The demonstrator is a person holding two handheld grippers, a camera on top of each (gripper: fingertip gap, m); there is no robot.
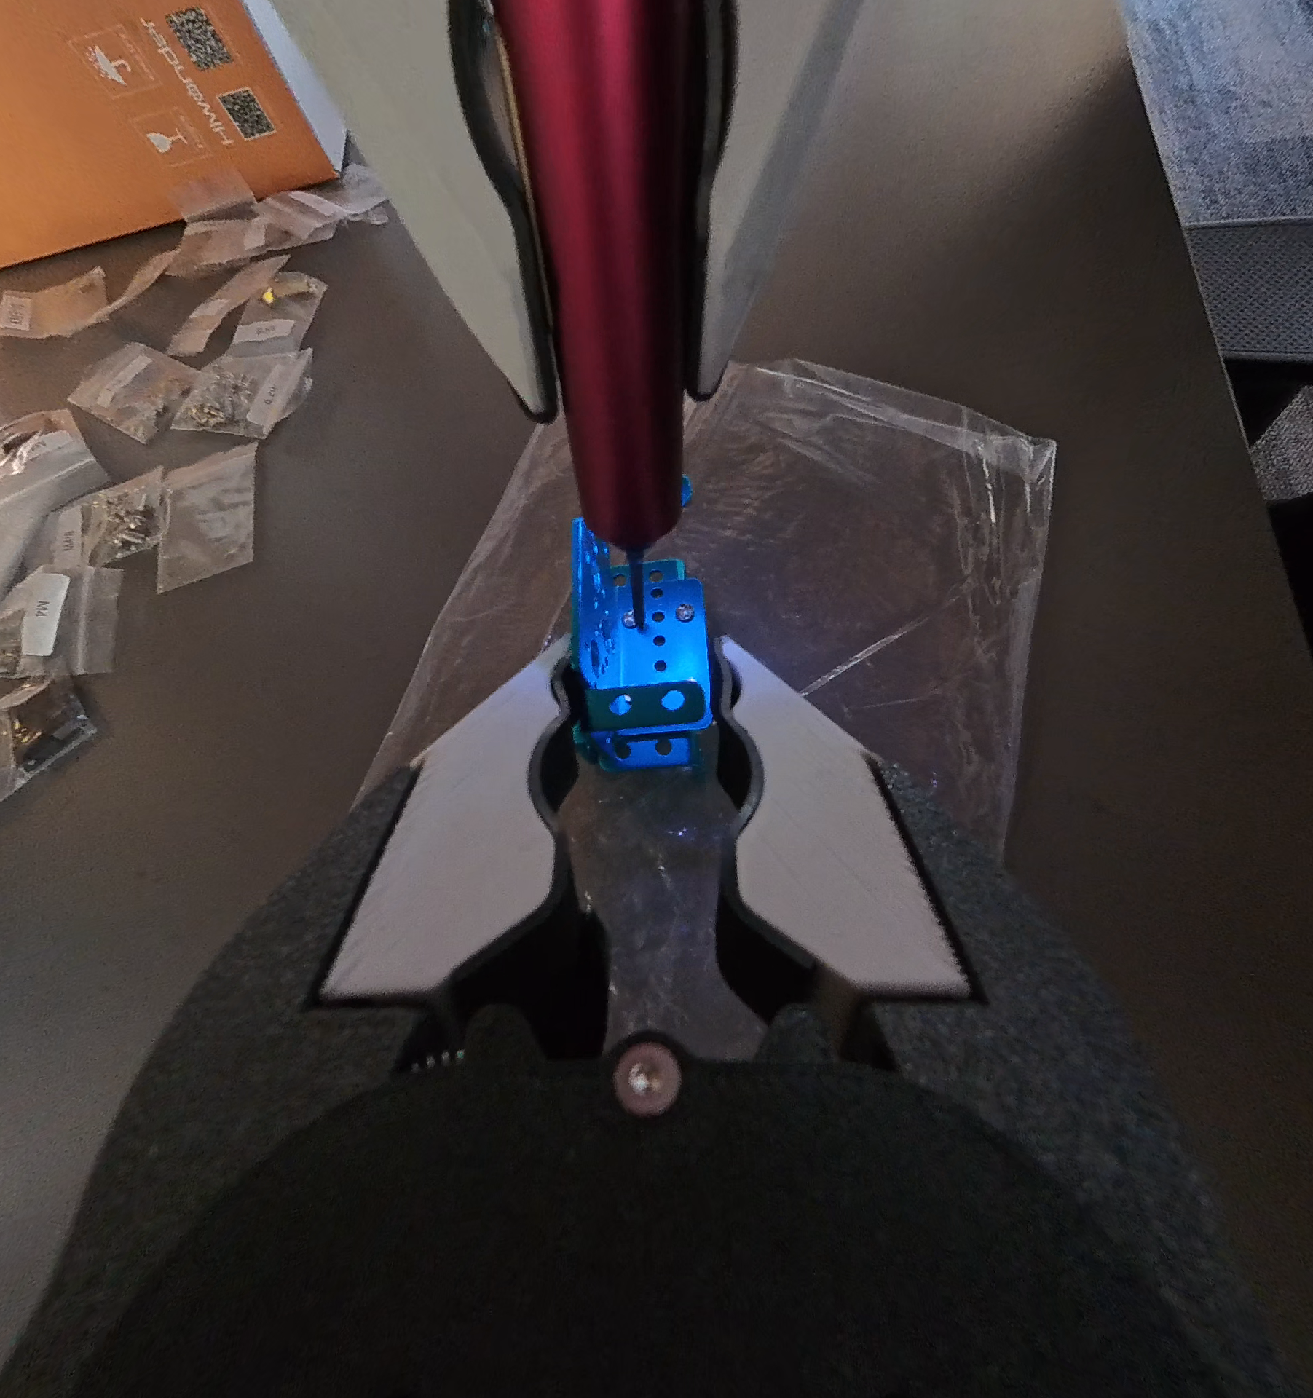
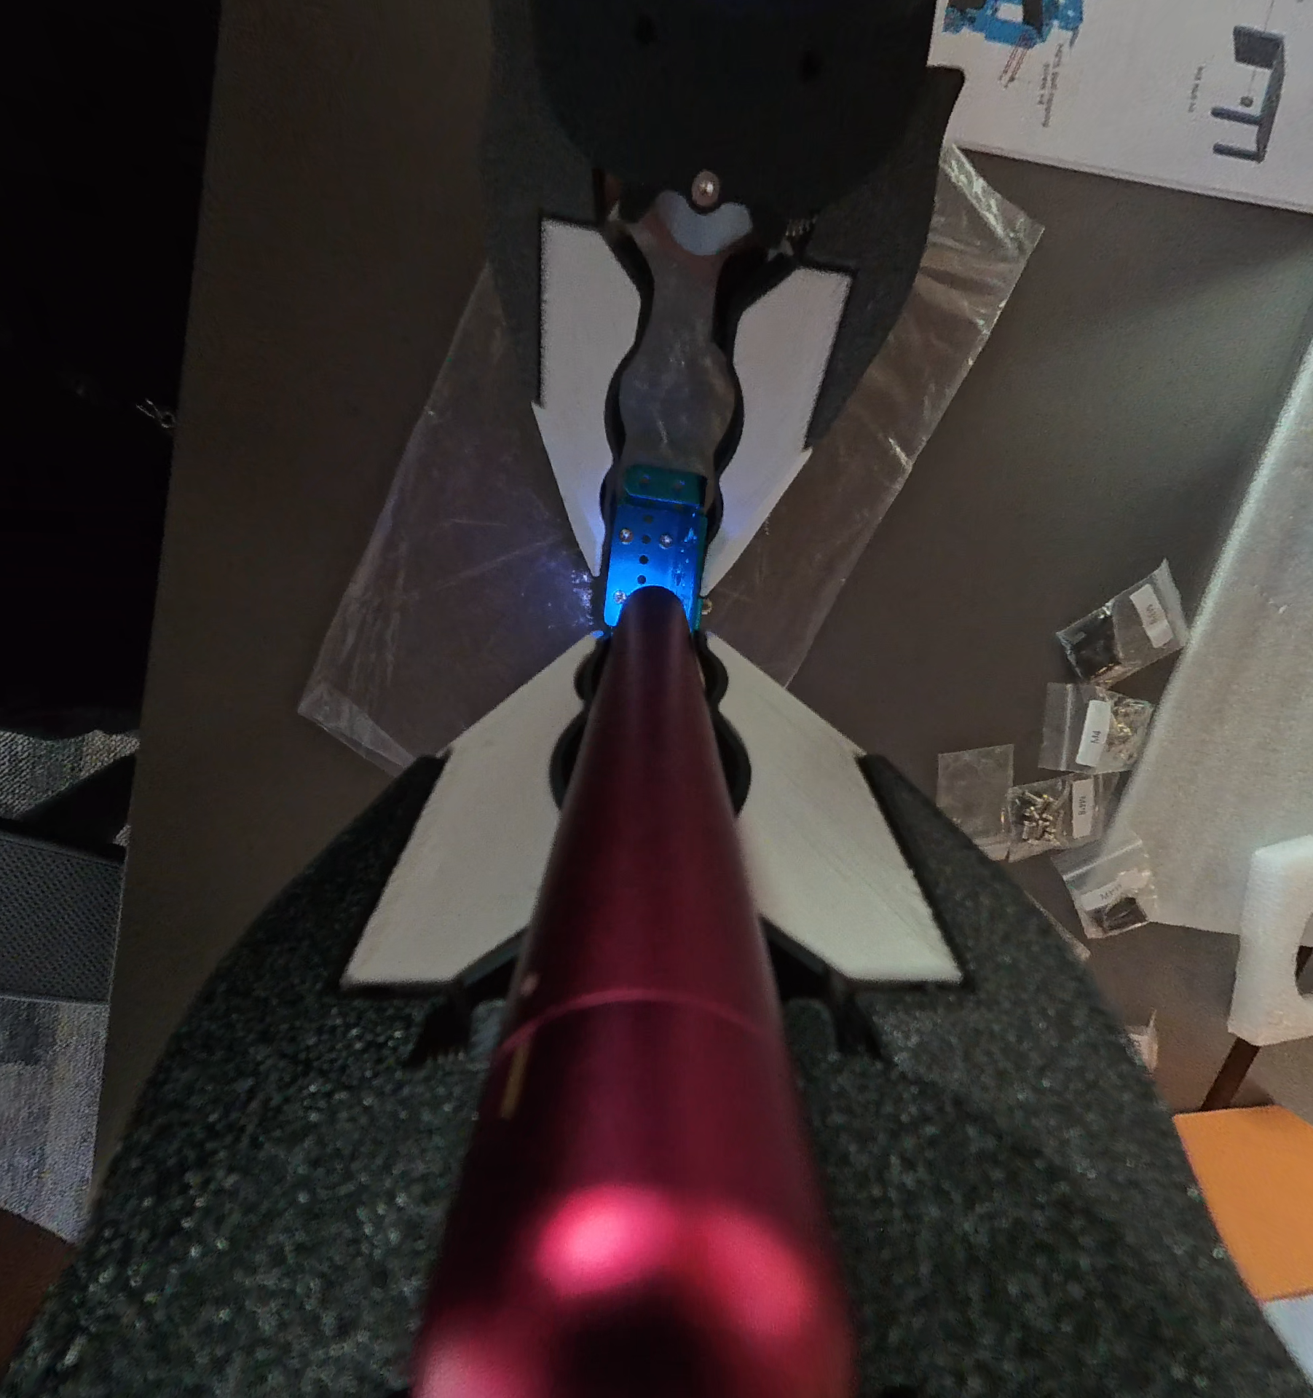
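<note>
1. Bags [image 1: 131, 484] of small hardware lie at nine o'clock on the surface [image 1: 335, 756].
2. Left tool [image 1: 642, 696] is clamped on the blue bracket [image 1: 649, 666] at centre; hold it steady.
3. Right tool [image 2: 642, 666] grips the red screwdriver [image 2: 638, 945], tip on a bracket screw at twelve o'clock; keep it square.

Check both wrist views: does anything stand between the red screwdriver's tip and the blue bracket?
Nothing visible does. The left gripper clamps the blue bracket, and the red screwdriver, held in the right gripper, has its bit already on a screw in the bracket's face.
</note>
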